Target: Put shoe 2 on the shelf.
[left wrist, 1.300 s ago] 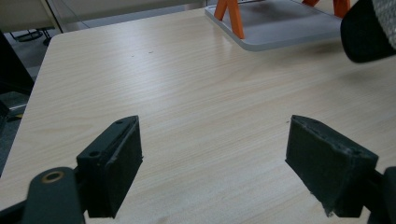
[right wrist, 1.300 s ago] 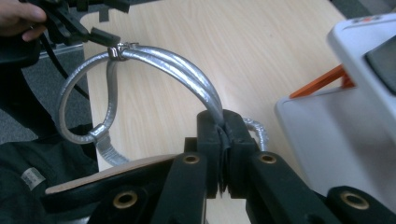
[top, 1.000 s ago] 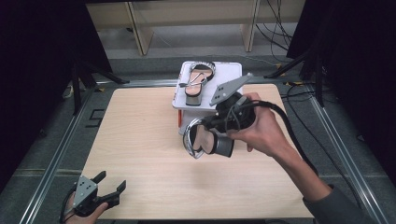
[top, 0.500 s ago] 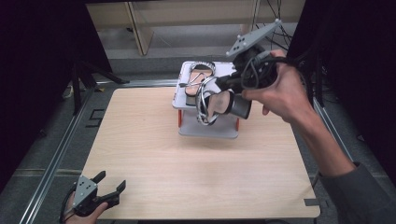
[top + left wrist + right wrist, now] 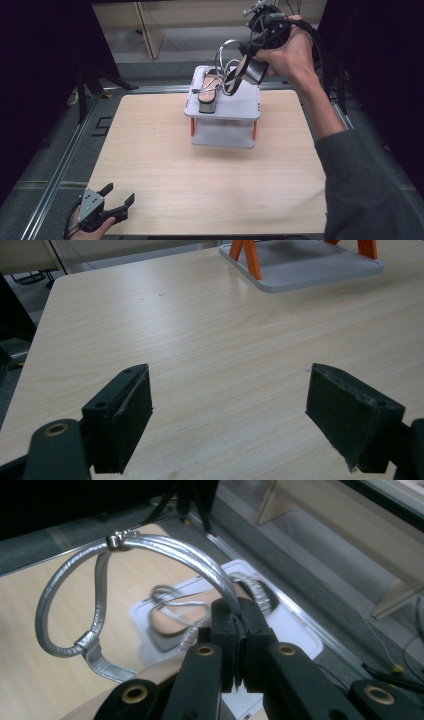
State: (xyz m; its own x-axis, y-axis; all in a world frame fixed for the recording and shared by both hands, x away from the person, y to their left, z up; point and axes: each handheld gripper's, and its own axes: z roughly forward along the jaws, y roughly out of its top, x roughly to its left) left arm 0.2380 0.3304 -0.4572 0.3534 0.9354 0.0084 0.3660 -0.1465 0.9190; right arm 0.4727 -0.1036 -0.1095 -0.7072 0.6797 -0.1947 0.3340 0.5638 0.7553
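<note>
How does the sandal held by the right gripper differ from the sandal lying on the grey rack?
The held sandal hangs in the air above the rack, tilted steeply, while the other sandal lies flat on the rack's top shelf. The right gripper is shut on a strap of the held sandal; nothing touches the other sandal. Both have silver straps and a tan insole, so they look like a pair.

The right gripper (image 5: 246, 54) has lifted the silver sandal (image 5: 235, 70) from the table to above the rack's (image 5: 240, 107) top shelf, apparently clear of it.
</note>
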